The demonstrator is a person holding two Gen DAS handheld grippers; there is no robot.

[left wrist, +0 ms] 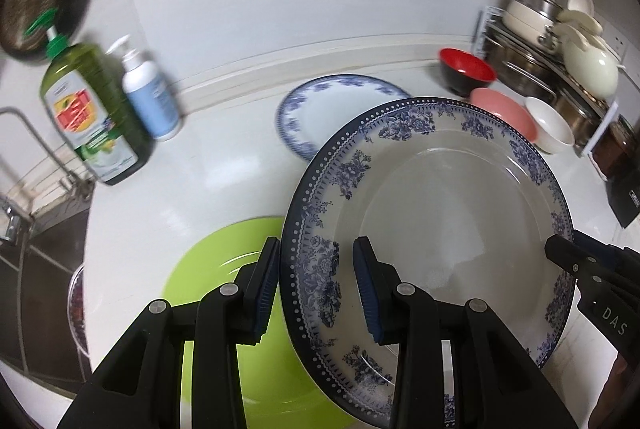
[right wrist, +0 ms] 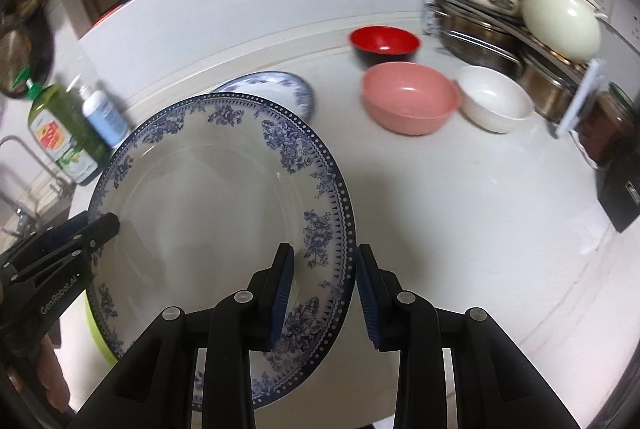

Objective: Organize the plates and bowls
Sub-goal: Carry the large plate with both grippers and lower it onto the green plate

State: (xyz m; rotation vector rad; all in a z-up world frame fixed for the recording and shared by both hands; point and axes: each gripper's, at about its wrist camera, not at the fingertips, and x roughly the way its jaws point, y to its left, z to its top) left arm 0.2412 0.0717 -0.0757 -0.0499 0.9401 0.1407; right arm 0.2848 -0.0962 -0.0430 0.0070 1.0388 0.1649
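While both jaws are standing spread astride opposite rims, the left hand-held gripper (left wrist: pixel 316 285) and right hand-held gripper (right wrist: pixel 325 289) are steadying the large blue-patterned plate (left wrist: pixel 440 197) above the green plate (left wrist: pixel 224 293) on the counter (right wrist: pixel 460 197), probably for stacking.

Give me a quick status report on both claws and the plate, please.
Left claw and right claw both straddle opposite rims of the blue floral plate, jaws open. Plate sits over the green plate. Second blue plate lies behind; nothing blocking.
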